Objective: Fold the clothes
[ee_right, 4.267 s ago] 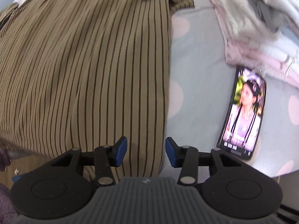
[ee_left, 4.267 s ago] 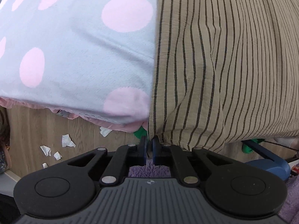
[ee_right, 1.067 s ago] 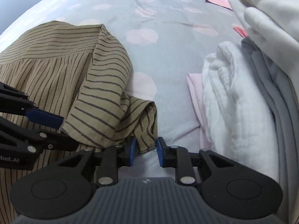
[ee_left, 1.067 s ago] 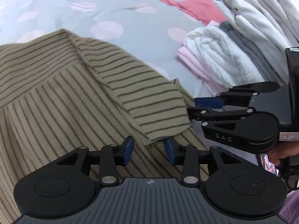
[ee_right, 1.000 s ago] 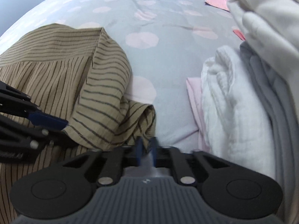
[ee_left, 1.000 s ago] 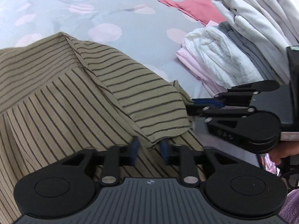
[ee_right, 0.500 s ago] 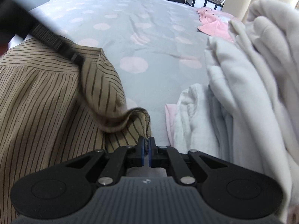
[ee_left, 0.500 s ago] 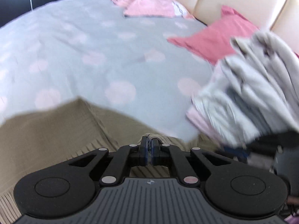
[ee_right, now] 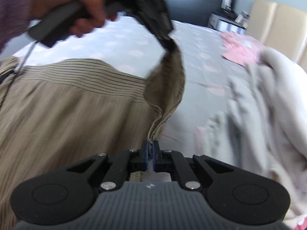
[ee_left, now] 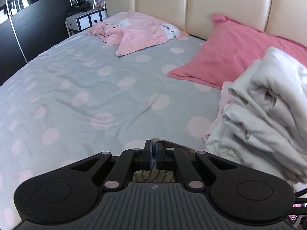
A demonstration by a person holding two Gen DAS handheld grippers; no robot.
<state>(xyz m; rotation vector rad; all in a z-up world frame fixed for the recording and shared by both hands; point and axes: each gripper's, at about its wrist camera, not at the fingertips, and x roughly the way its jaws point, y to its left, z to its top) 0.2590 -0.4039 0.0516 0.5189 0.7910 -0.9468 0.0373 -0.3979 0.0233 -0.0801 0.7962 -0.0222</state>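
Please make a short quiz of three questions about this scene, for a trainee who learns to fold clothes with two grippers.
1. True or false: the right gripper is open and empty.
2. What does the left gripper hold? A) the pink pillow B) an edge of the striped shirt C) nothing
3. Fill in: the pile of white clothes lies on the ___ side of the bed in the left wrist view.

Key:
1. False; it is shut on the sleeve end of the striped shirt.
2. B
3. right
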